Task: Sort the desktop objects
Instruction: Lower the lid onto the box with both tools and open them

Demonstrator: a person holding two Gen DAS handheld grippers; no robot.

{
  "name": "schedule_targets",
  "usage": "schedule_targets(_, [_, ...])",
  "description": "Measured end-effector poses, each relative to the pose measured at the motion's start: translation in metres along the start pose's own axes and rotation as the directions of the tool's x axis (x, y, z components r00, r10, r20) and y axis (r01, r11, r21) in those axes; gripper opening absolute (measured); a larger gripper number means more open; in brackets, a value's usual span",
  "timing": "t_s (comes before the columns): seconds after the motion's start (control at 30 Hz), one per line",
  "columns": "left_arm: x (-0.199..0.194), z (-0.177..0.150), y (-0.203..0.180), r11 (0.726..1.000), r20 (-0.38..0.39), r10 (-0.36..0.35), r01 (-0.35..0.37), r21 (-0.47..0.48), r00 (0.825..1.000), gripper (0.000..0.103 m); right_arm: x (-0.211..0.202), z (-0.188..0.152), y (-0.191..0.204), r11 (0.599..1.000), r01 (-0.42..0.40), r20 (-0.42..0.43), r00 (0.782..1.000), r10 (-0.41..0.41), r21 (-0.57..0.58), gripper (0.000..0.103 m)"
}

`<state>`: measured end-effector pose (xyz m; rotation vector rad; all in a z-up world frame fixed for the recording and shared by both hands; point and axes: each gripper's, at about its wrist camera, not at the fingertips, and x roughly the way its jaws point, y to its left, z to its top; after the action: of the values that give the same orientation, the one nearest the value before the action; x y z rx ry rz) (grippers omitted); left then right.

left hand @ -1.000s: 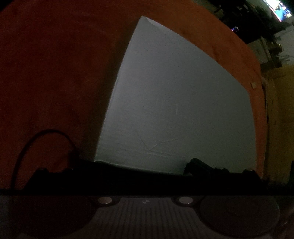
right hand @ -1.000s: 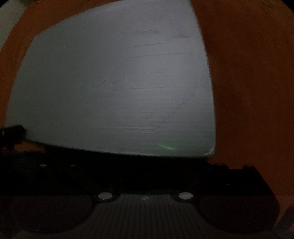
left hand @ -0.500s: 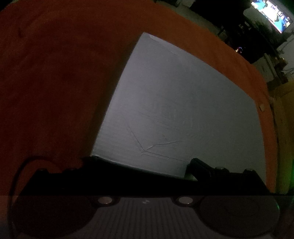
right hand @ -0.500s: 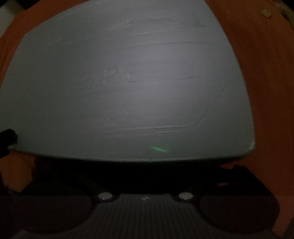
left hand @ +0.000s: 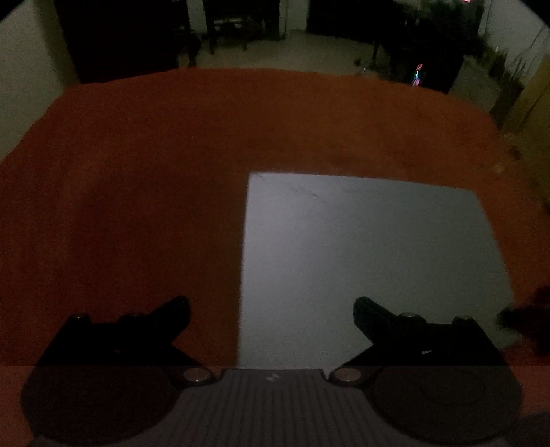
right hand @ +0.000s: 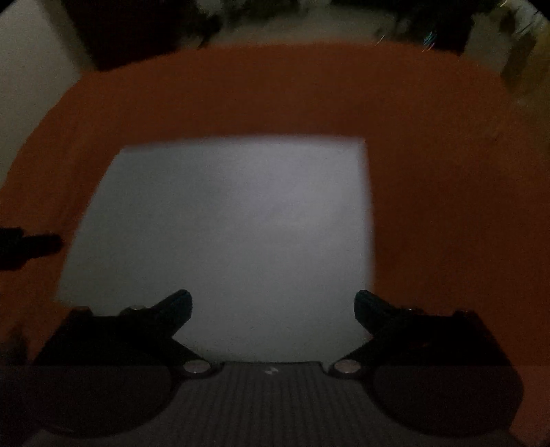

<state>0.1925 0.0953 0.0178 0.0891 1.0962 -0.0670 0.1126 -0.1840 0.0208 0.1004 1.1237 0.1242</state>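
A flat pale grey board (left hand: 371, 261) lies on the orange cloth (left hand: 137, 206) that covers the table. My left gripper (left hand: 271, 309) hovers above the board's left near corner, fingers spread wide with nothing between them. In the right wrist view the same board (right hand: 233, 233) fills the middle. My right gripper (right hand: 273, 299) hangs over its near edge, jaws opening with nothing between them. Each gripper shows as a dark shape at the side of the other's view: the right one (left hand: 529, 323) and the left one (right hand: 27, 244).
The scene is dim. The orange cloth (right hand: 447, 206) runs to a curved far edge, with floor and dark furniture (left hand: 240, 20) beyond. A small pale scrap (left hand: 496, 167) lies on the cloth at the far right. A yellowish object (left hand: 536, 113) stands right of the table.
Both grippers have risen from the board's near edge and tipped up. The board looks smaller, and the table's far edge and the room have come into view. Both pairs of fingers stand wide apart.
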Motion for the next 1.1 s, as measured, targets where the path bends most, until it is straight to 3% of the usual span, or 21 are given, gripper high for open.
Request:
schedule_targets(0.07, [0.028, 0.012, -0.006, 0.998, -0.017, -0.029, 0.03, 0.049, 0.999, 0.102, 0.017, 0.002, -0.015, 1.0, 0.031, -0.015, 0.999, -0.031, -0.004, 0.103])
schedule_targets(0.13, [0.036, -0.006, 0.0, 0.997, -0.037, -0.077, 0.077, 0.008, 0.996, 0.102, 0.049, 0.004, -0.006, 0.999, 0.048, -0.036, 0.998, -0.049, -0.009, 0.103])
schedule_targets(0.2, [0.043, -0.027, 0.009, 0.992, -0.053, -0.125, 0.123, -0.041, 0.991, 0.103, 0.066, -0.006, -0.009, 1.0, 0.01, -0.061, 0.998, -0.009, 0.01, 0.103])
schedule_targets(0.33, [0.059, -0.039, 0.031, 0.942, -0.083, -0.283, 0.261, -0.209, 0.955, 0.103, 0.064, -0.019, -0.028, 0.991, -0.093, -0.116, 0.988, 0.103, 0.092, 0.103])
schedule_targets(0.53, [0.054, -0.038, 0.013, 0.968, -0.073, -0.234, 0.226, -0.109, 0.969, 0.103, 0.061, -0.024, 0.005, 0.998, -0.02, -0.056, 0.998, 0.024, 0.059, 0.103])
schedule_targets(0.77, [0.05, -0.032, 0.003, 0.975, -0.094, -0.198, 0.186, -0.124, 0.976, 0.103, 0.057, -0.039, 0.023, 0.999, 0.029, -0.059, 0.998, -0.027, 0.03, 0.103])
schedule_targets(0.93, [0.049, -0.033, -0.007, 0.975, -0.097, -0.191, 0.178, -0.13, 0.977, 0.103, 0.06, -0.023, 0.041, 0.999, 0.044, -0.057, 0.998, -0.042, 0.03, 0.103])
schedule_targets(1.1, [0.041, -0.037, -0.003, 0.979, -0.088, -0.171, 0.159, -0.127, 0.981, 0.102, 0.07, -0.016, 0.019, 0.996, 0.039, -0.054, 0.998, -0.035, 0.084, 0.103])
